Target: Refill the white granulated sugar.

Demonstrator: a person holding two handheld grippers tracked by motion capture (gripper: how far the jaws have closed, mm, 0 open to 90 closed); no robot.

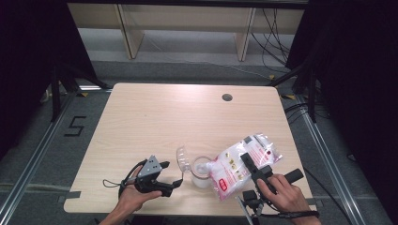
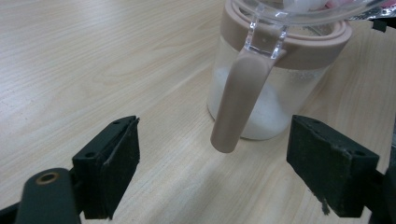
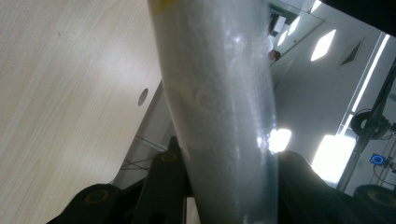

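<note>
Gripping the bag (image 1: 244,164) in the right tool (image 1: 251,164), tipping toward the jar (image 1: 201,172) at nine o'clock of it, mid-tabletop (image 1: 155,117). Left tool (image 1: 171,176) gaping wide beside the handle (image 2: 238,102). Unbraced jar risking tipping; granules possibly spilling past the rim.

The table (image 1: 155,117) is overlooked from above toward twelve o'clock, while its jar (image 2: 275,88) and bag (image 3: 219,102) are viewed closely from each gripper's camera.
</note>
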